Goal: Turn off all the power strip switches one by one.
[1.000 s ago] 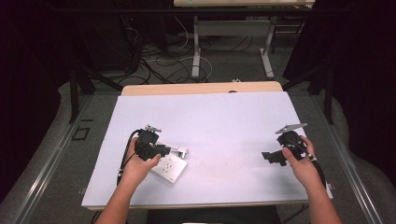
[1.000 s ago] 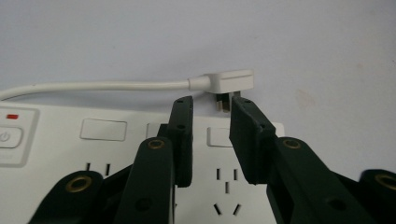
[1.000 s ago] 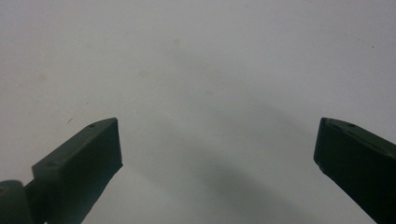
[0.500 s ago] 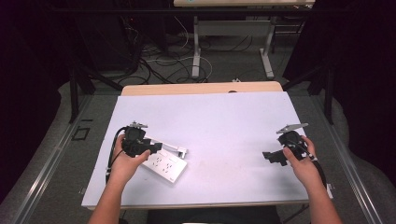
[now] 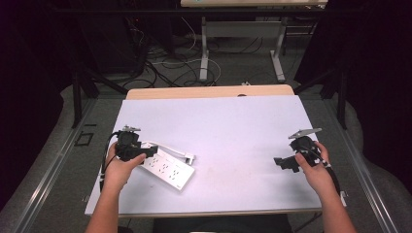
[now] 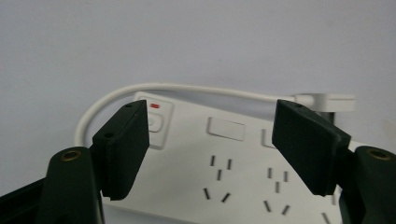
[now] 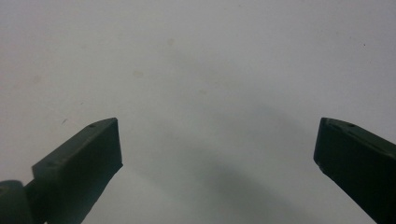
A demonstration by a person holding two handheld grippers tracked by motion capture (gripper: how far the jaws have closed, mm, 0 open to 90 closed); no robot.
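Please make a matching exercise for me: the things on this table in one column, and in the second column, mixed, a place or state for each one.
Things:
1. power strip
2. left gripper
3. right gripper
4. plug

Places or states:
A. above bare table, jaws wide apart
B. at the end of the white cord
C. lies flat, sockets up
D. jaws open over the strip's switch end

Pairs: 1-C, 2-D, 3-A, 4-B

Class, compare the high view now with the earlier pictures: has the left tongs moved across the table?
Yes. The left tongs has slid toward the table's left edge, off the power strip; its jaws have just been opening and grip nothing.
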